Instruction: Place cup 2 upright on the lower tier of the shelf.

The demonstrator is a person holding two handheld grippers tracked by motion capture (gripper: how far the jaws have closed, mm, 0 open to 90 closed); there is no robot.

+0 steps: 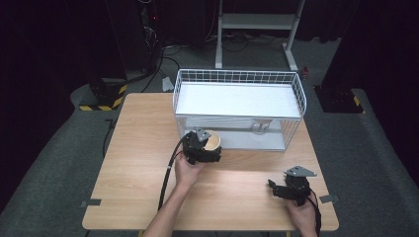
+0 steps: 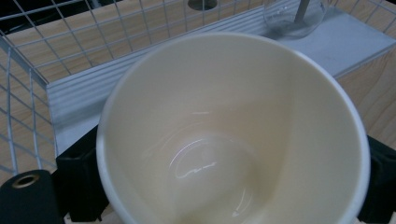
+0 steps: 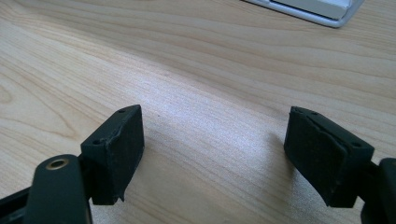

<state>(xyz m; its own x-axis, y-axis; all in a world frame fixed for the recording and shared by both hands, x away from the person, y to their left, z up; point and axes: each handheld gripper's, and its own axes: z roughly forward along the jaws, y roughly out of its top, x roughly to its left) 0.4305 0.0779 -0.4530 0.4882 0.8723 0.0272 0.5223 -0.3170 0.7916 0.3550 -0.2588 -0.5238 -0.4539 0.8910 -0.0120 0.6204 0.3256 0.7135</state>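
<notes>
We grip an empty cream cup [image 2: 233, 135] in our left gripper [image 1: 210, 148], a glass [image 1: 260, 127] inside the wire rack [image 1: 296, 89] at two o'clock; our right gripper [image 1: 276, 190] gapes empty.

Brightly lit table [image 1: 148, 148] against dark surroundings, soft shadows, glare inside the slightly blurred cup [image 2: 233, 135]

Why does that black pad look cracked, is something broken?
Yes, a bit. The pads of the right hand-held gripper look chipped and ragged along their edges. Otherwise nothing stands out: the cup in the left hand-held gripper is empty and unspilled.
</notes>
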